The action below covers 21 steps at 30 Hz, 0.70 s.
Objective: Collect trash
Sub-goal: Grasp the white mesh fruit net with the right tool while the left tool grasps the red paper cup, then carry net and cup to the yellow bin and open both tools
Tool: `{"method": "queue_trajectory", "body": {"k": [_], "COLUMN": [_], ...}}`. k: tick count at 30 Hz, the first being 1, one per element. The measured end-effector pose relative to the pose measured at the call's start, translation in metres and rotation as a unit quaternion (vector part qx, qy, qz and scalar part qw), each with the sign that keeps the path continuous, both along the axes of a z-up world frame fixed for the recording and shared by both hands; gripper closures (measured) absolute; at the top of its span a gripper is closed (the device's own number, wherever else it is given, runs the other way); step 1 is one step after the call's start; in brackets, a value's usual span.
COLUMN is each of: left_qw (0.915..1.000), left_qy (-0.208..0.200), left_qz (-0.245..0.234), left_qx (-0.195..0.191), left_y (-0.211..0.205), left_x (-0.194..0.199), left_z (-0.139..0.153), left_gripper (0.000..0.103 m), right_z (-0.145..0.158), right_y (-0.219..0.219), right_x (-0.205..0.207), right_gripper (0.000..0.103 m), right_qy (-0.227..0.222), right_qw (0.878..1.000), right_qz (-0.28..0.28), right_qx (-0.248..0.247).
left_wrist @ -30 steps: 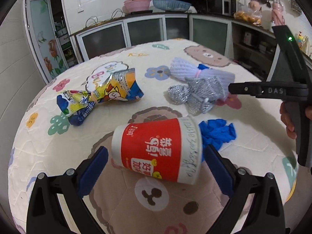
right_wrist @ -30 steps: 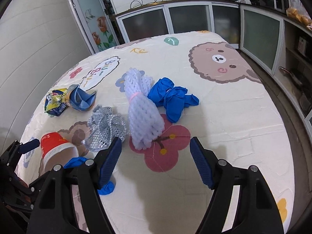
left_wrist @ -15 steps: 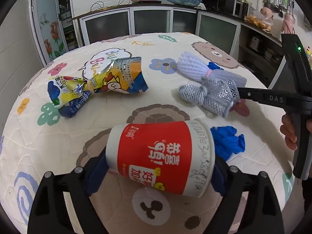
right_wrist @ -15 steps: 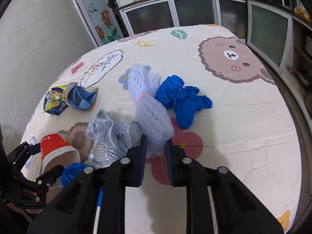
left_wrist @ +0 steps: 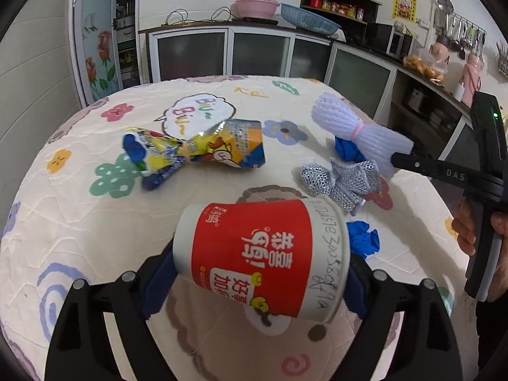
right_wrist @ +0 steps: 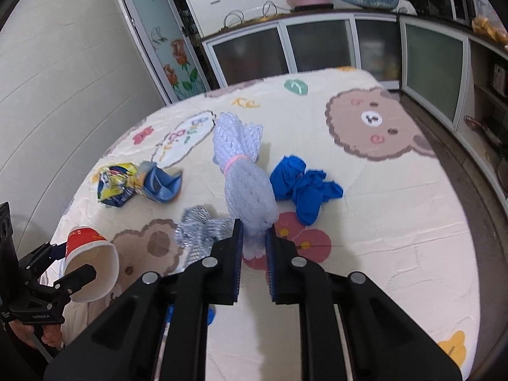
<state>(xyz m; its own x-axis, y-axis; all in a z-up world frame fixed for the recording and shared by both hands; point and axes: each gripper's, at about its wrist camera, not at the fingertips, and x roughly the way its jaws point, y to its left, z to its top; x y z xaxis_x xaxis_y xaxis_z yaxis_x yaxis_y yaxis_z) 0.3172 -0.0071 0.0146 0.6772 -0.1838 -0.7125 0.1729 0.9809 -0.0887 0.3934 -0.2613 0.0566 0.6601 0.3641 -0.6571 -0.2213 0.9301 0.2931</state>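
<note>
My left gripper (left_wrist: 260, 273) is shut on a red and white paper cup (left_wrist: 263, 254) and holds it on its side above the table; the cup also shows in the right wrist view (right_wrist: 90, 266). My right gripper (right_wrist: 254, 254) is shut on the near end of a white foam net bundle (right_wrist: 244, 177), which is lifted off the cloth; it also shows in the left wrist view (left_wrist: 358, 133). A crumpled yellow and blue snack wrapper (left_wrist: 197, 152), a silver mesh scrap (left_wrist: 343, 181) and blue gloves (right_wrist: 301, 181) lie on the table.
The round table carries a cream cartoon-print cloth (right_wrist: 381, 206). A small blue scrap (left_wrist: 362, 241) lies beside the cup. Kitchen cabinets (left_wrist: 222, 54) and a counter with basins stand behind the table. A floral door (right_wrist: 165, 47) is at the back left.
My left gripper closed on the cup and raised it. My right gripper closed on the foam net bundle and lifted it.
</note>
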Motion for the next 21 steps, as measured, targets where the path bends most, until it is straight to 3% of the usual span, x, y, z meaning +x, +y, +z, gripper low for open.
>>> {"method": "queue_trajectory", "body": {"k": [12,21], "left_qw": [0.9993,0.9953], "left_qy": [-0.036,-0.050], "left_qz": [-0.006,-0.082], "left_qx": [-0.003,-0.002], "left_y": [0.011,-0.042], "left_x": [-0.037,-0.062], "left_z": [0.027,0.033], "left_gripper": [0.019,0.019], "right_z": [0.050,0.058], "right_y": [-0.028,-0.074], "right_x": [-0.067,-0.149], "right_gripper": [0.090,0.090], "right_qy": [-0.053,-0.066], "right_qw": [0.998,0.994], "right_qz": [-0.034,-0.090], "right_qx": [0.003,-0.006]}}
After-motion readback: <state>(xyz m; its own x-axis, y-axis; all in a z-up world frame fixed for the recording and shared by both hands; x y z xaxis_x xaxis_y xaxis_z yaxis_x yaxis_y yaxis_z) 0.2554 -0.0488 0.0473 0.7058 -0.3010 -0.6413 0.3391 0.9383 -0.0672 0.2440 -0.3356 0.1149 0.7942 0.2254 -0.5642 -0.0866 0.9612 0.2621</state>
